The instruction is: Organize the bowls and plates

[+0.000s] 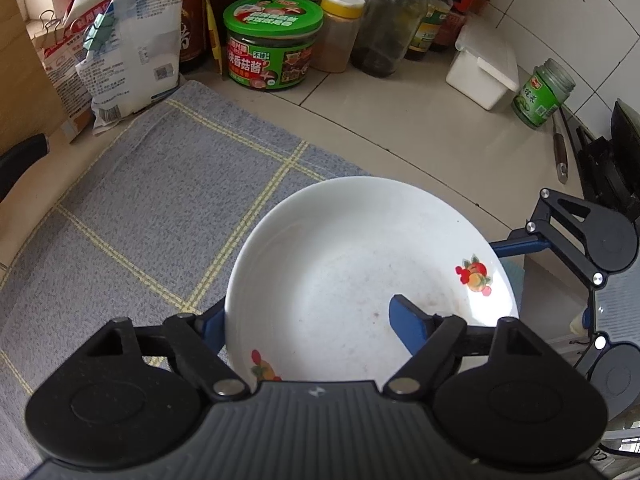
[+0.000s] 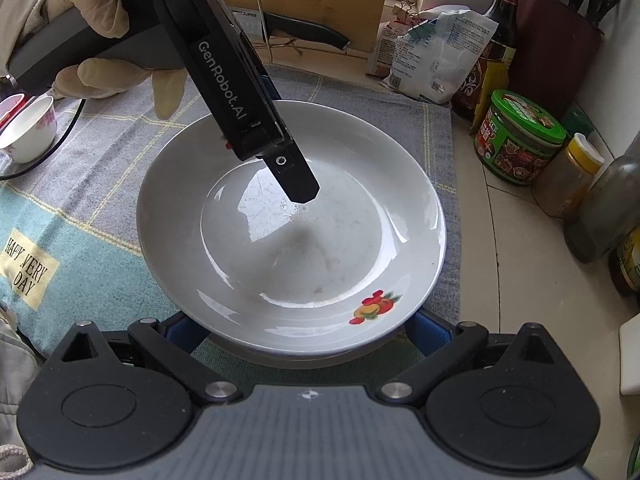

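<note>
Loosely, the left claw [image 1: 308, 320] straddles the plate [image 1: 360, 264] rim; right claw's [image 2: 308, 330] gape unclear.

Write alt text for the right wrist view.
A white plate with fruit prints sits on a grey checked cloth; the left gripper reaches over it. Sauce jars stand right, a small bowl left.

A grey checked cloth [image 1: 168, 184] covers the counter. Behind it stand a green-lidded jar [image 1: 272, 42], a yellow-capped spice jar [image 1: 340, 32], a dark glass bottle [image 1: 390, 24], a white lidded box [image 1: 482, 66] and clipped paper bags [image 1: 120, 40]. A black-handled tool [image 2: 308, 30], perhaps a knife, lies farther back.
</note>
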